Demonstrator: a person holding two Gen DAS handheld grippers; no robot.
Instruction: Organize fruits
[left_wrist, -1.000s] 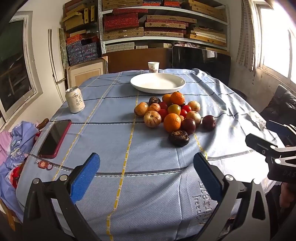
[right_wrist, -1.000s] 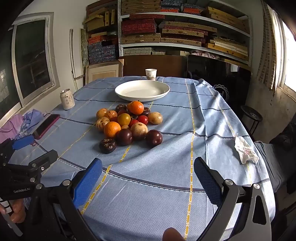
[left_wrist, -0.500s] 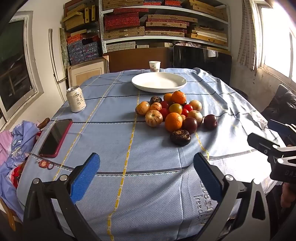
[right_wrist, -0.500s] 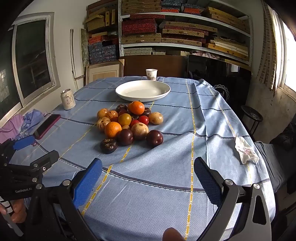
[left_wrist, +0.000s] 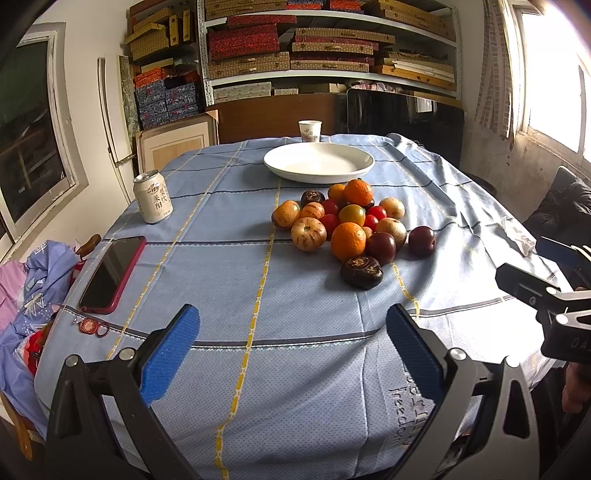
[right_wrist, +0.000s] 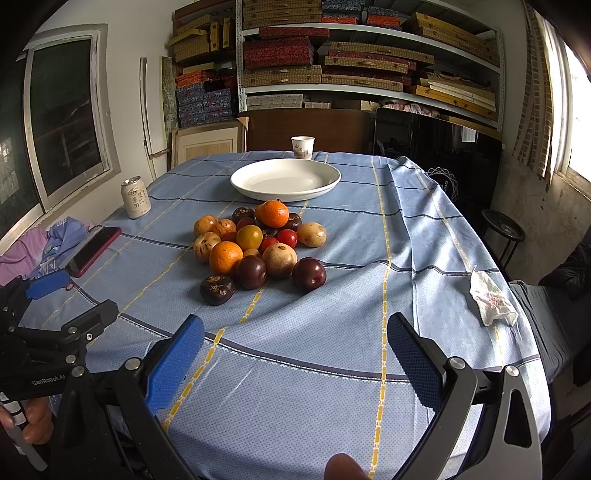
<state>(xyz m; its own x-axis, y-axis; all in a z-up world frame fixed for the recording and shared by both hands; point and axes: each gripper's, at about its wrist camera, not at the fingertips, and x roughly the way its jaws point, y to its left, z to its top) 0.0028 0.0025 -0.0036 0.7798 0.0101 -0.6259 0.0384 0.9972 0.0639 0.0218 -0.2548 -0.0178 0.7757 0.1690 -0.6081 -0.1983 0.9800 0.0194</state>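
Before white plate (right_wrist: 285, 180), heaped mixed fruits (right_wrist: 258, 247)

The bench (left_wrist: 221, 280) wears a blue cloth (right_wrist: 369, 266) with yellow and dark stripes. On it lie a white plate (left_wrist: 318, 162), a paper cup (left_wrist: 310, 131) behind the plate, a fruit pile (left_wrist: 347, 225) just before the plate, a can (left_wrist: 153, 198), a phone (left_wrist: 112, 273) and a crumpled tissue (right_wrist: 491, 299).

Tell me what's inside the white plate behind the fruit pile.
Nothing shows inside the white plate; its visible bowl is bare in both views. The near rim hides a thin strip of its floor. A paper cup stands behind it.
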